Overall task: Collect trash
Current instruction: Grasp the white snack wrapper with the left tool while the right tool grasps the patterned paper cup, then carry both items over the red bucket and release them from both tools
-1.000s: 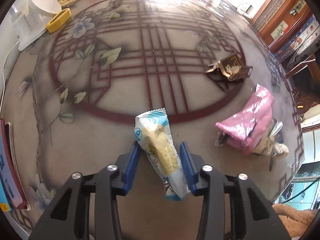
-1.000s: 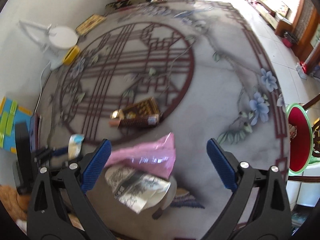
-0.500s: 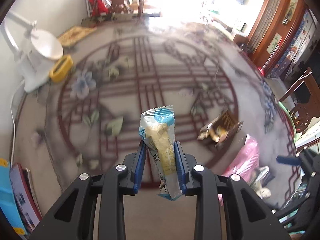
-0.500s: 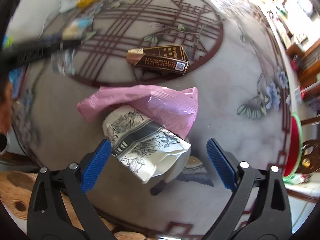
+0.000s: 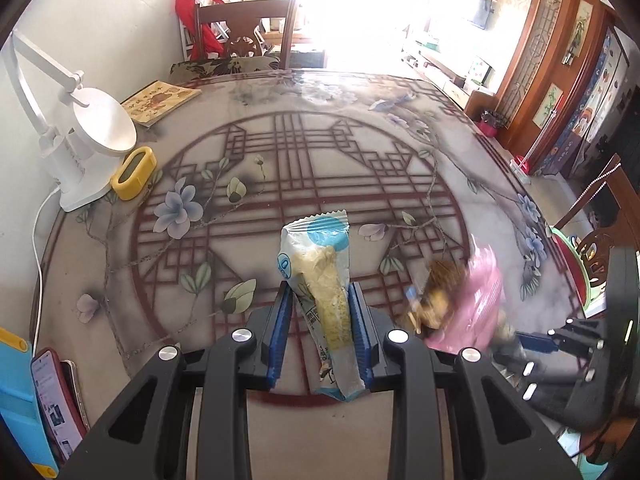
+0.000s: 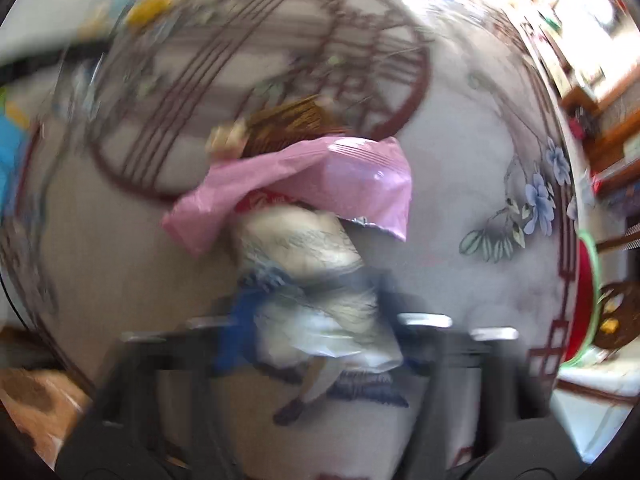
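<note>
My left gripper (image 5: 320, 328) is shut on a blue-and-white snack wrapper (image 5: 320, 280) and holds it upright above the patterned table (image 5: 304, 148). The right wrist view is heavily blurred. My right gripper (image 6: 316, 332) has its jaws close around a white printed paper bag (image 6: 308, 276). A pink plastic bag (image 6: 320, 184) lies over that bag's far end, with a brown carton (image 6: 288, 124) behind it. In the left wrist view the pink bag (image 5: 476, 304), the carton (image 5: 440, 284) and my right gripper (image 5: 536, 342) show at the right, blurred.
A white desk lamp (image 5: 80, 140) and a yellow holder (image 5: 132, 172) stand at the table's left. A booklet (image 5: 160, 100) lies at the back left, a phone (image 5: 56, 400) at the near left. A chair (image 5: 248, 28) stands behind the table. A red stool (image 6: 584, 300) sits right of the table.
My left gripper has lifted the snack wrapper higher and tilted up. My right gripper has moved in on the white paper bag and its jaws have closed around it.
</note>
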